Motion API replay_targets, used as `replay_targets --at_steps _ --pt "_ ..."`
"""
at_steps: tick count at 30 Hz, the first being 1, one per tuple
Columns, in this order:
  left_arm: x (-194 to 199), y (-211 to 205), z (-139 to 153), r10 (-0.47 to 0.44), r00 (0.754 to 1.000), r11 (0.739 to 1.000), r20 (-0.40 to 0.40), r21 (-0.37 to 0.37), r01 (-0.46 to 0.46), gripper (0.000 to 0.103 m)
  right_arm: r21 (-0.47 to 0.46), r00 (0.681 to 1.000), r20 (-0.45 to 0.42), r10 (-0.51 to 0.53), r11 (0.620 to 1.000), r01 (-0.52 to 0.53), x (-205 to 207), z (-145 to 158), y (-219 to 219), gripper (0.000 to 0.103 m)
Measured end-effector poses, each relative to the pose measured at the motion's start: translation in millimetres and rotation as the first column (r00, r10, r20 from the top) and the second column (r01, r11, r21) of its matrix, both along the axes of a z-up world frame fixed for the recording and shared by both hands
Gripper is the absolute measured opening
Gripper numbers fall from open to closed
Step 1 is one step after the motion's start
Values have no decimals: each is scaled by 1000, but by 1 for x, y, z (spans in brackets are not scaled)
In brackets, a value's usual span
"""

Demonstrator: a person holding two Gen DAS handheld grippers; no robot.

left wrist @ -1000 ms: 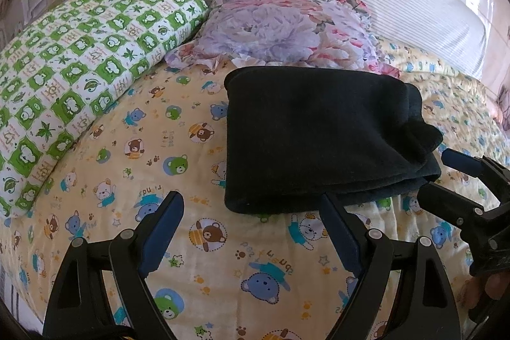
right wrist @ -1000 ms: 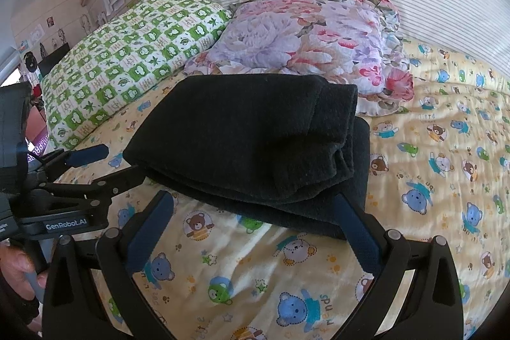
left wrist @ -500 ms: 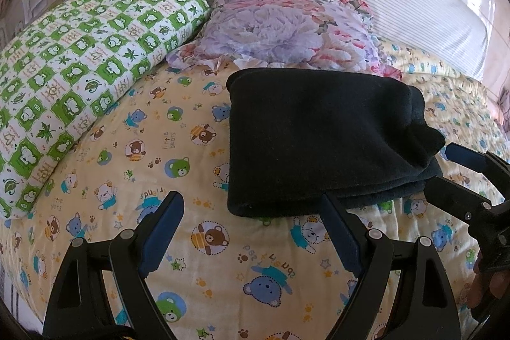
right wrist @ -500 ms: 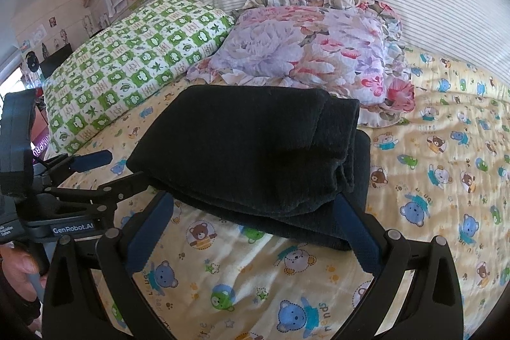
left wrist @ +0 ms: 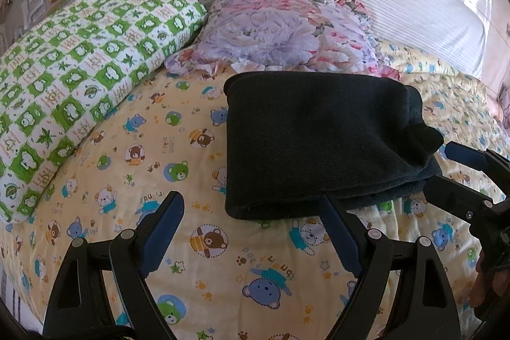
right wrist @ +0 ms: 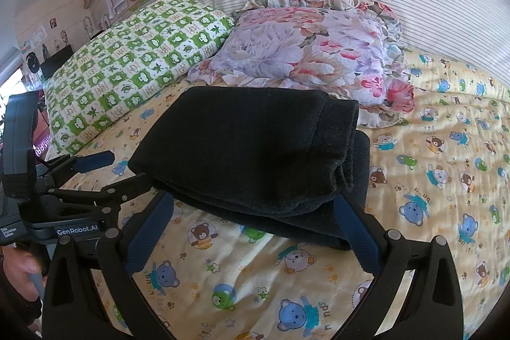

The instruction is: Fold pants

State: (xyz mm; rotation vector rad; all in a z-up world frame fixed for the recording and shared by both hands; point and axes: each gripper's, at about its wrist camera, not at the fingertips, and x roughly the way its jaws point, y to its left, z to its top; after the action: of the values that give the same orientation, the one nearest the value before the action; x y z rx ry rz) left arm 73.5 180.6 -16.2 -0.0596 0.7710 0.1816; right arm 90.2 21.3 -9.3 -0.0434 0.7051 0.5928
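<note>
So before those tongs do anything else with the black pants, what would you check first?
1. Pants folded into a compact stack: ok. The black pants lie in layers on the bear-print quilt.
2. Left tongs free of cloth: ok, open, nothing between them.
3. Right tongs free of cloth: ok, open, at the stack's near edge.
4. Edges aligned: not ok. A lower layer sticks out on the stack's right side.
5. Clear of the floral pillow: cannot tell, the far edge is hidden.
</note>
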Motion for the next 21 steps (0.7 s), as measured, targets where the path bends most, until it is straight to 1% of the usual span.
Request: replay_targets --at_steps 3,12,21 --pt "0 0 0 3 1000 1000 11 8 -3 84 -1 1000 -1 0 1000 0 0 0 0 101" --pt "3 5 -2 12 1000 1000 -7 -14 -12 84 -1 1000 -1 -1 1000 1 0 0 0 101" --pt "4 5 -2 14 1000 1000 -16 -13 -14 84 -1 1000 -1 -2 1000 2 -1 0 0 101"
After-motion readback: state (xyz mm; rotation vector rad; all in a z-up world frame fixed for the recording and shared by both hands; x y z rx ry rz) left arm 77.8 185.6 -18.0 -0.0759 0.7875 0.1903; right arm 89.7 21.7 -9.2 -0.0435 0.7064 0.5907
